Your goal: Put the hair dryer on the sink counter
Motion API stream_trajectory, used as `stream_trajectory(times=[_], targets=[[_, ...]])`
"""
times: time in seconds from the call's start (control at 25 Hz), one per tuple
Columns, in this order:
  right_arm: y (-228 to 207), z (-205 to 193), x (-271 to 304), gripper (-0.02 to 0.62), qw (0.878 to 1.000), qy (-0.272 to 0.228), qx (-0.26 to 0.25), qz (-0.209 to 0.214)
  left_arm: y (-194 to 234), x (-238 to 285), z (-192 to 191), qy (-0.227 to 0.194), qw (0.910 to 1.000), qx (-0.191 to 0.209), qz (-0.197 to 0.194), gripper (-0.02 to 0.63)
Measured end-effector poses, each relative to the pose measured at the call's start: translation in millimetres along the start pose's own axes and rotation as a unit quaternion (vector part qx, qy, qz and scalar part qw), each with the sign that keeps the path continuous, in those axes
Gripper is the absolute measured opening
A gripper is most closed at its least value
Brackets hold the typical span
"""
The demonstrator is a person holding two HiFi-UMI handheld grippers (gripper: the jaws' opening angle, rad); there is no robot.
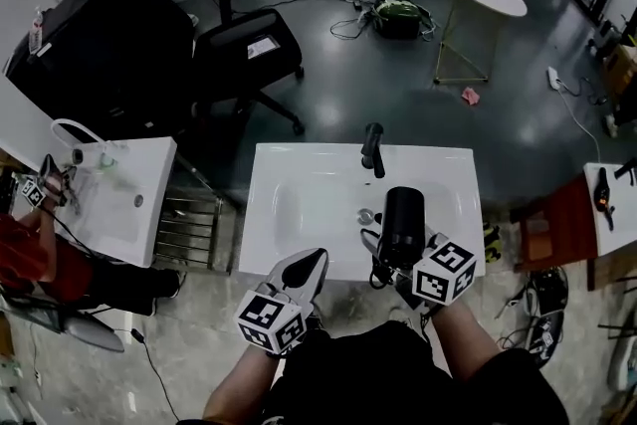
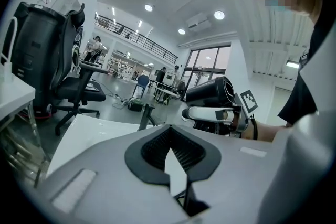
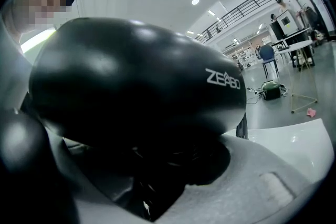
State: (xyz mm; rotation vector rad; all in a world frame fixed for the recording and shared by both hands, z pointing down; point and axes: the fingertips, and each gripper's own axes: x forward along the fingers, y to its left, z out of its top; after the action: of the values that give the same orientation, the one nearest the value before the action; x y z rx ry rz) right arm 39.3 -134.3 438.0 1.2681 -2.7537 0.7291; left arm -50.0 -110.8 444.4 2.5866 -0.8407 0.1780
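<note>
Head view: our right gripper [image 1: 400, 262] is clamped on the hair dryer [image 1: 403, 219], lower centre-right, over the sink counter [image 1: 299, 164] front edge. Left gripper [image 1: 314, 262] is pressed together, empty. We'd lower it gently onto the flat right ledge, away from the basin.

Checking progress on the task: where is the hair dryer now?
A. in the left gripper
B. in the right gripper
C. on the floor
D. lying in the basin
B: the right gripper grips the hair dryer over the sink.
</note>
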Motion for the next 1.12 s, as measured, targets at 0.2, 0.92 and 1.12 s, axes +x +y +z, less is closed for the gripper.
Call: stream_trajectory(times=[0.2,0.92,1.12], targets=[[20,4,26,0.181,1.000,-0.007,-0.004,-0.013,22,-17,1,0.011,0.9997,0.002,-0.021,0.003],[67,-6,81,0.181,0.998,0.001,-0.009,-0.057,57,-59,1,0.029,0.9958,0.003,-0.087,0.003],[73,-5,95,0.181,0.998,0.019,-0.033,-0.057,65,-64,-1,0.025,0.9957,-0.003,-0.089,0.003]])
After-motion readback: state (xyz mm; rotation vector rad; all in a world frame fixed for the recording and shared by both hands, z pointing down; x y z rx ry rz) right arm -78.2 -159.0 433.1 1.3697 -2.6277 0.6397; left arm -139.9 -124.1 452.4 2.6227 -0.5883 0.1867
